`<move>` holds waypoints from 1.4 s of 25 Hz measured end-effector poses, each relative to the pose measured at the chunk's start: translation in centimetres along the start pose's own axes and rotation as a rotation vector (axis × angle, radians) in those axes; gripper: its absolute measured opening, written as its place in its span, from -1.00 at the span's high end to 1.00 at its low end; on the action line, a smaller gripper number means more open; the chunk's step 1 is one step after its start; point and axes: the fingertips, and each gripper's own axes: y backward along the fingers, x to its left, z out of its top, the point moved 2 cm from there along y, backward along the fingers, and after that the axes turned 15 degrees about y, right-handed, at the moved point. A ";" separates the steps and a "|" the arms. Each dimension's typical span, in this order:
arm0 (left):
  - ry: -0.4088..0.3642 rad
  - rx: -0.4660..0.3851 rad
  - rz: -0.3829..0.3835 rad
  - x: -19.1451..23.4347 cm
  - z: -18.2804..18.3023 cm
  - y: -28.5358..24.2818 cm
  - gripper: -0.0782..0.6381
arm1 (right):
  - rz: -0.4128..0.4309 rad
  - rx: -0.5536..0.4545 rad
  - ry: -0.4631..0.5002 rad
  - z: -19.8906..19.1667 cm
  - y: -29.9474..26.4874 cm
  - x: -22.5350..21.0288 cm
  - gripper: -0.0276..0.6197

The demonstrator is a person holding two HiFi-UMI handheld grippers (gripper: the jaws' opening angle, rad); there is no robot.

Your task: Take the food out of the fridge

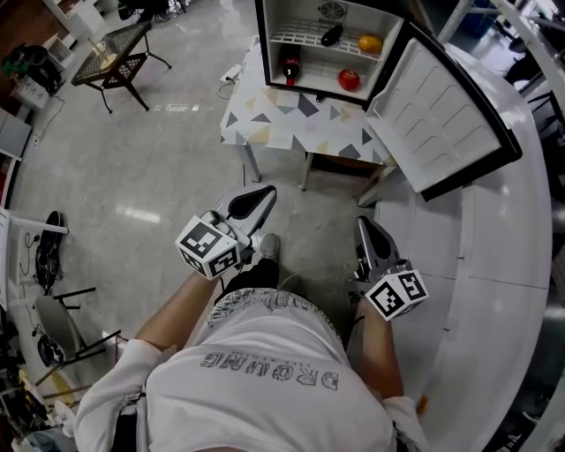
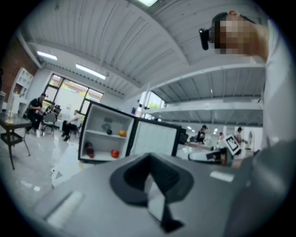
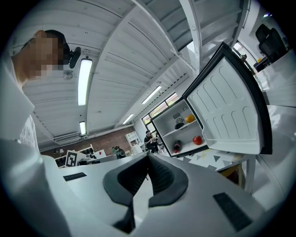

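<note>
Fridge (image 1: 305, 22) open, food inside

Both the left gripper (image 1: 258, 199) and right gripper (image 1: 366, 234) are hanging well short of it, jaws together, empty. Risk: the round red fruit (image 1: 349, 79) on the lower shelf and yellow fruit (image 1: 370, 42) above may be slipping from a loose pinch, looking smooth and glossy

At twelve o'clock in my head view stands a table (image 1: 291, 128) with a triangle-patterned top. A black wire side table (image 1: 115, 60) sits between ten and eleven. A white power strip (image 1: 231, 72) lies on the floor near eleven, and a curved white counter (image 1: 503, 265) sweeps past at three.
</note>
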 end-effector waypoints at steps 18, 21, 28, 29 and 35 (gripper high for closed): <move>0.034 0.002 0.009 8.0 2.4 -5.7 0.76 | 0.016 0.037 -0.008 0.2 -9.4 -4.5 0.94; 0.041 0.009 0.004 10.1 3.2 -7.1 0.76 | 0.013 0.043 -0.011 0.4 -11.9 -5.3 0.94; 0.055 0.019 -0.014 15.2 5.4 -10.3 0.76 | -0.001 0.058 -0.013 0.7 -17.7 -7.3 0.94; 0.057 0.023 -0.017 15.8 5.7 -10.7 0.76 | -0.003 0.059 -0.014 0.8 -18.6 -7.5 0.94; 0.059 0.046 -0.049 19.6 7.3 -13.1 0.76 | -0.026 0.070 -0.021 1.2 -23.0 -8.5 0.94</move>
